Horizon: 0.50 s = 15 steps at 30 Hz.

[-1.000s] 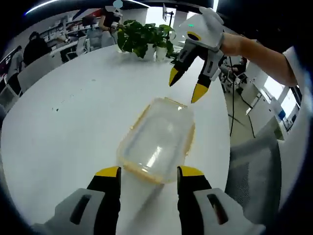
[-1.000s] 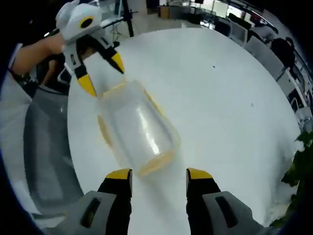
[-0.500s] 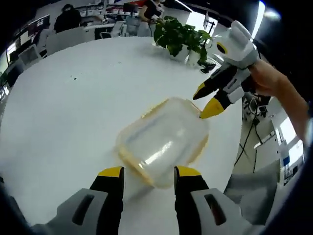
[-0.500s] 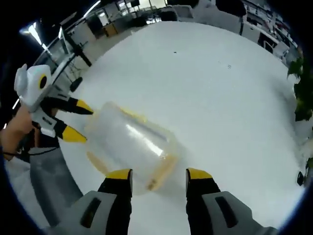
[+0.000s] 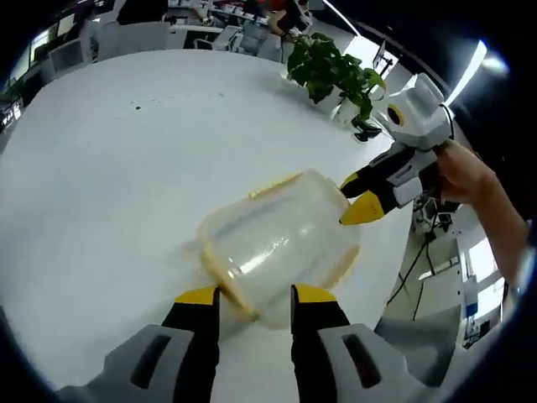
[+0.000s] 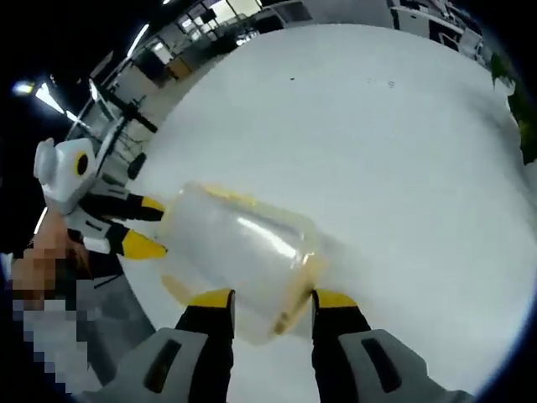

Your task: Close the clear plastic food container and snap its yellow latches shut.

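Container, clear rounded plastic with yellow trim, sits between both tools' parted jaws.

White round table, small dark specks on top. Potted plant at table's far edge in left gripper view. Grey chair beside table. Office desks, chairs beyond.

A clear plastic container with yellow latches lies flat on the white table, lid seemingly on; whether the latches are snapped is unclear
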Each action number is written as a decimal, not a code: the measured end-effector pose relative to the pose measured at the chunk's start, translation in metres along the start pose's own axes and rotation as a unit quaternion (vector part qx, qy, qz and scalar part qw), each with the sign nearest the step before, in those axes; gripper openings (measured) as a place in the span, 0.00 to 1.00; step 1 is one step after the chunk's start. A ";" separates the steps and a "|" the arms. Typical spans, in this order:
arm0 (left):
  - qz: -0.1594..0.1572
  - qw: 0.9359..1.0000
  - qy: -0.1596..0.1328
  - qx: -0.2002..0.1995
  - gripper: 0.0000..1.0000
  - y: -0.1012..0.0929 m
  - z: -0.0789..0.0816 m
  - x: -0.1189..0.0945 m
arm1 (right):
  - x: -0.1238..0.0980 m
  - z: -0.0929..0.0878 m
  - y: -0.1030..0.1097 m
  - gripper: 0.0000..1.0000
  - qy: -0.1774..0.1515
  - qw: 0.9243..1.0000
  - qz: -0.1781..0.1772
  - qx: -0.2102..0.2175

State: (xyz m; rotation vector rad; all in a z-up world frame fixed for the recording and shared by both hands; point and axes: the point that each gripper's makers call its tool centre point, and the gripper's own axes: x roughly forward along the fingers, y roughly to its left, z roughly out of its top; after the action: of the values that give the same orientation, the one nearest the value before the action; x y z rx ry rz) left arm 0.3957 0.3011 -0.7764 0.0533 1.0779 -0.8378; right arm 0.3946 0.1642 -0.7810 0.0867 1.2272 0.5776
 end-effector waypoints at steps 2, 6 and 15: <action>0.000 1.000 -0.002 -0.005 0.29 -0.001 0.000 0.000 | 0.000 0.000 -0.001 0.33 0.001 1.000 0.001 0.003; 0.001 1.000 0.007 0.000 0.26 -0.001 -0.002 -0.003 | 0.004 0.006 -0.001 0.32 -0.013 0.999 0.020 0.033; -0.007 1.000 0.010 -0.002 0.28 0.003 0.000 -0.002 | 0.004 0.000 0.006 0.36 -0.011 0.999 -0.001 0.040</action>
State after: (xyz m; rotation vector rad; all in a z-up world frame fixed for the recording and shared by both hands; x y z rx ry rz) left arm 0.3968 0.3039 -0.7762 0.0508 1.0998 -0.8481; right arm 0.3934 0.1714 -0.7820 0.1586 1.2287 0.5239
